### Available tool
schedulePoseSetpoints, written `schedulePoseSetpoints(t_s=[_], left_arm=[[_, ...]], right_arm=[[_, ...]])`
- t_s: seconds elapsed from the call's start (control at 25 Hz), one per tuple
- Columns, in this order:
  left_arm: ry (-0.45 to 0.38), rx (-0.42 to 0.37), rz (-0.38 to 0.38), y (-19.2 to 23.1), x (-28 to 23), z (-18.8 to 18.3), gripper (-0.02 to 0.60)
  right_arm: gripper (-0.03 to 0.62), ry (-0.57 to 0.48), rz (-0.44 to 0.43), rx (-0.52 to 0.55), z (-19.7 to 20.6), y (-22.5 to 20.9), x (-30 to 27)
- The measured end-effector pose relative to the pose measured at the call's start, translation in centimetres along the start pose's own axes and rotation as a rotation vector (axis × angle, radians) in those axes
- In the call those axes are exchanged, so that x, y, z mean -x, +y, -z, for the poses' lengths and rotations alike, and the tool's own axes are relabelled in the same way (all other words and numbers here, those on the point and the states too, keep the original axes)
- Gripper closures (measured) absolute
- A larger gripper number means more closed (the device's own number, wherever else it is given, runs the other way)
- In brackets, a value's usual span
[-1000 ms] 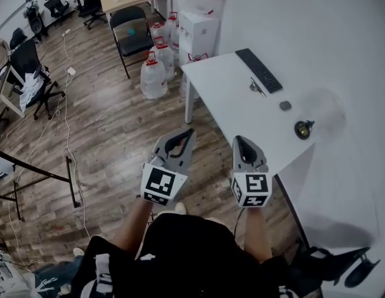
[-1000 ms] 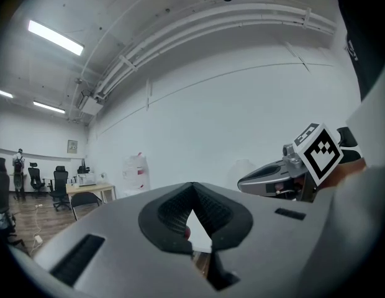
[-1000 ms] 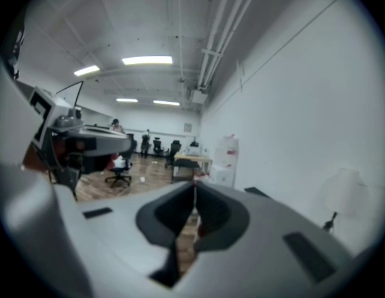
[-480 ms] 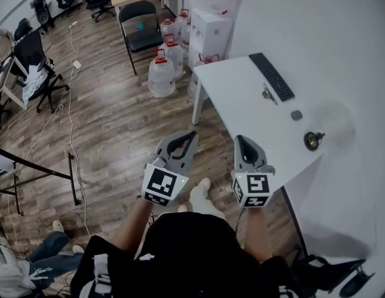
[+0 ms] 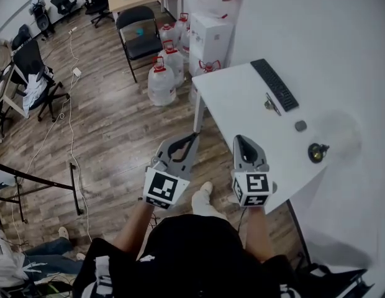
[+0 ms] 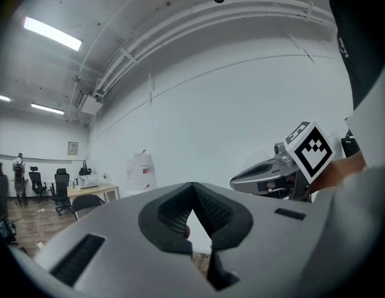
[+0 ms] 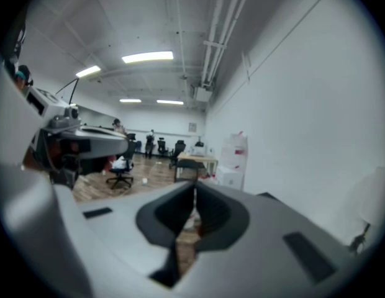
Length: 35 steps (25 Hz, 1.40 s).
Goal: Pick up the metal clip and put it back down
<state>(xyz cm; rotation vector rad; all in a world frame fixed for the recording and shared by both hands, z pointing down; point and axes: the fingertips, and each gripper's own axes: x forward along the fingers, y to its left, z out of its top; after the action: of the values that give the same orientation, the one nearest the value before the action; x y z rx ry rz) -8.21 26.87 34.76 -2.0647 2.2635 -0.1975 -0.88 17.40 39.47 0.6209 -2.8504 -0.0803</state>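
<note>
Standing short of the table [image 5: 236, 104], you hold the left gripper [image 5: 191, 136] and right gripper [image 5: 240, 140] closed and empty. Next, reach the metal clip [image 5: 271, 103] and open the jaws.

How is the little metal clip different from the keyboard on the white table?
The keyboard is long and black; the metal clip is tiny and shiny grey. The keyboard runs along the table's wall side, while the metal clip sits just beside it, more toward the middle. Both lie on the white table, and nothing is holding either one.
</note>
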Motion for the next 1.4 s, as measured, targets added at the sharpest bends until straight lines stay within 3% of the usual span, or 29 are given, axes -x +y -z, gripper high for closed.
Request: schedulePoseSetpoints(t_s=[0.6, 0.92, 1.08, 1.4], left_arm=[[0.045, -0.048, 0.039, 1.7, -16.2, 0.0, 0.558], [0.045, -0.068, 0.077, 1.0, -21.6, 0.2, 0.558], [0.058, -0.067, 0.13, -0.2, -23.6, 0.9, 0.558], [0.041, -0.086, 0.306, -3.3, -29.1, 1.7, 0.558]], right_arm=[[0.559, 0.025, 0.019, -0.048, 0.0, -12.6, -9.5], [0.559, 0.027, 0.051, -0.067, 0.4, -17.1, -11.5], [0.559, 0.057, 0.086, -0.084, 1.8, -18.5, -11.1], [0.559, 0.1, 0.227, -0.127, 4.2, -23.1, -10.3]])
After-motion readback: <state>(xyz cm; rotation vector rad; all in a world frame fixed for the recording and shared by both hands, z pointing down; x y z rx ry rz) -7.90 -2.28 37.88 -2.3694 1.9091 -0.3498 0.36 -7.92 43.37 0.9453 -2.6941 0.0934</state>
